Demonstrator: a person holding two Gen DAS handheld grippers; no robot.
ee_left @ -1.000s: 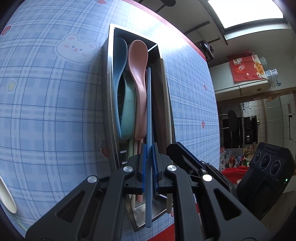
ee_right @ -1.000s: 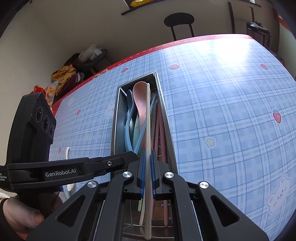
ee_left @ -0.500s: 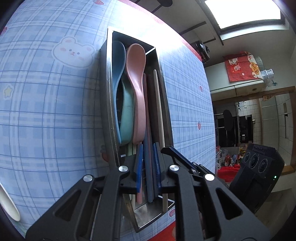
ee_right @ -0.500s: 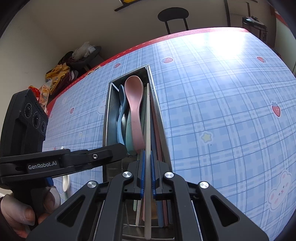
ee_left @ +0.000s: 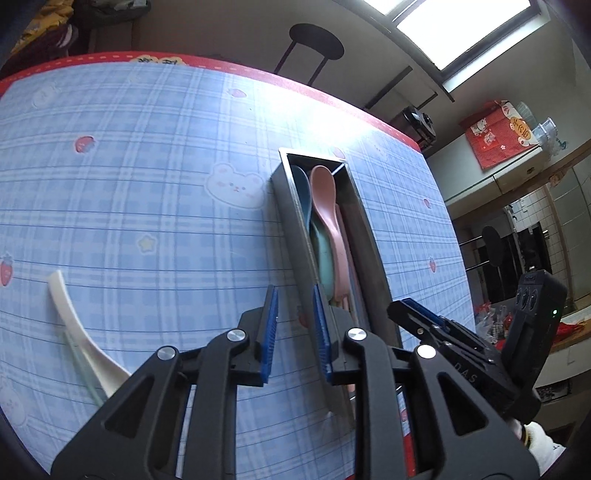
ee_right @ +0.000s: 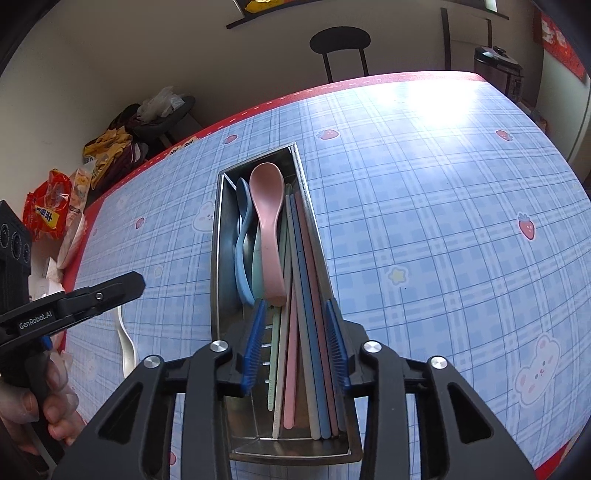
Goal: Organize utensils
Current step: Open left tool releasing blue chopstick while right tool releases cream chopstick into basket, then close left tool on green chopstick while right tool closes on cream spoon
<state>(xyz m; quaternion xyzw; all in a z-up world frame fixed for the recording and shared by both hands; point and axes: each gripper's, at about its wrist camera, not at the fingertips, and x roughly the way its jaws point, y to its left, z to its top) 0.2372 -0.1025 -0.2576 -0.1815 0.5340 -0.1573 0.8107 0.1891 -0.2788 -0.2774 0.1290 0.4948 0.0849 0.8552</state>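
Blue plaid worktop (ee_right: 424,192), chair (ee_right: 340,44) beyond. Only the left view shows the window (ee_left: 461,33). Both grippers' fingers (ee_left: 269,332) (ee_right: 255,339) are opening, grasping nothing.

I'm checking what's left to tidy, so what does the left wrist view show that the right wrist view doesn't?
Left wrist only: the full white spoon lying out on the tablecloth, beside the empty, opening left gripper.
Right wrist only: chopsticks lying loose between the opening right gripper fingers.
Both: the metal tray holding the pink spoon.
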